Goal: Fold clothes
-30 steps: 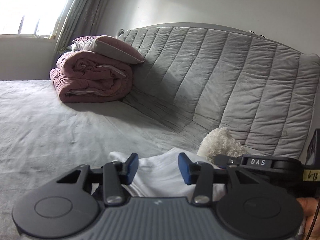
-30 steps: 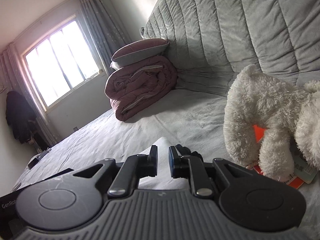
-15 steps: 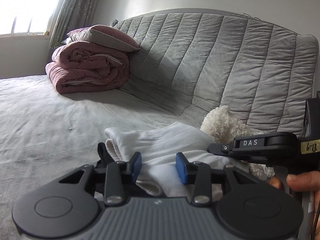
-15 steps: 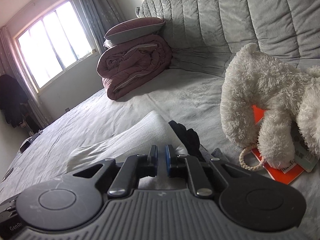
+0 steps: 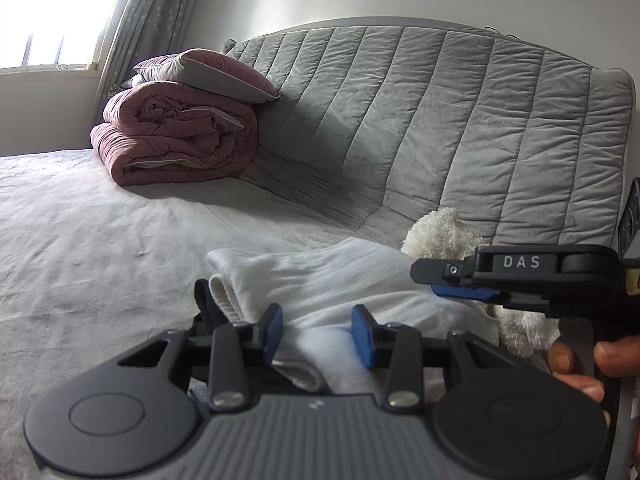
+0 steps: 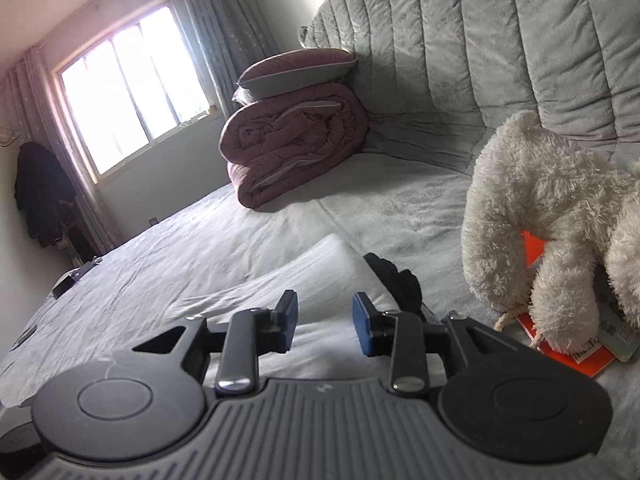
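Room: bedroom, window [image 6: 132, 92] on far wall, curtains beside it.
Bed [image 5: 100, 240]: grey sheet, quilted headboard [image 5: 460, 128] at head end; rolled pink duvet [image 5: 176, 136] with pillow on top at headboard's window-side corner; white plush toy [image 6: 552, 216] near head end, on right.
White garment [image 5: 340, 276]: folded flat on sheet, long axis running left to right, directly under and ahead of both tongs; dark cloth [image 6: 396, 284] touching its headboard-side edge.
Left gripper [image 5: 318, 334]: released, empty, over garment's left end.
Right gripper [image 6: 325, 322]: released, empty, over right end; neither clearly nearer.

Bedroom: bed [image 5: 100, 240], quilted headboard [image 5: 440, 128]
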Demonstrator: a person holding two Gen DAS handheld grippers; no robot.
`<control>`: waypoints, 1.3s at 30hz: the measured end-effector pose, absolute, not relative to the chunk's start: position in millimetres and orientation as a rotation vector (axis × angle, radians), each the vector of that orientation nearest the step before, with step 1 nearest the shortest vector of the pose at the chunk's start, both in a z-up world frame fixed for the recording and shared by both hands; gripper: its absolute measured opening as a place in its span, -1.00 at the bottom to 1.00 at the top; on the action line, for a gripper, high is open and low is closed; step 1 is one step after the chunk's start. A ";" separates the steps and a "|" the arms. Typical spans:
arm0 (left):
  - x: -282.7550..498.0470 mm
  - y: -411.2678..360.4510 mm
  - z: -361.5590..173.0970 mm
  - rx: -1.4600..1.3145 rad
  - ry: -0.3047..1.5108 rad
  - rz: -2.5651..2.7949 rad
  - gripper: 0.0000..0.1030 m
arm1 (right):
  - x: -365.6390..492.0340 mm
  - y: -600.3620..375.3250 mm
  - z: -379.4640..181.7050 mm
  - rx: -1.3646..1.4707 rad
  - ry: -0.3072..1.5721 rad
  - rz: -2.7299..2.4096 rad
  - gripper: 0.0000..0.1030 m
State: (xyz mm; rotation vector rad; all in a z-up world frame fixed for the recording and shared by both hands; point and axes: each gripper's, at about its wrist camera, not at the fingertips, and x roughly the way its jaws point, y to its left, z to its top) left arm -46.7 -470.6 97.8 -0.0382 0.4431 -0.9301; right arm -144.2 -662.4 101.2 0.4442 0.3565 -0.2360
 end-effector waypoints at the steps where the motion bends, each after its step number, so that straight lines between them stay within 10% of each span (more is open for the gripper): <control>1: -46.6 -470.5 97.2 -0.038 0.442 -0.931 -0.24 | -141.8 -659.3 100.7 0.432 0.375 -0.210 -0.30; 39: -54.1 -474.8 78.6 0.041 0.411 -0.932 -0.22 | -112.9 -641.2 88.4 0.172 0.344 -0.314 -0.24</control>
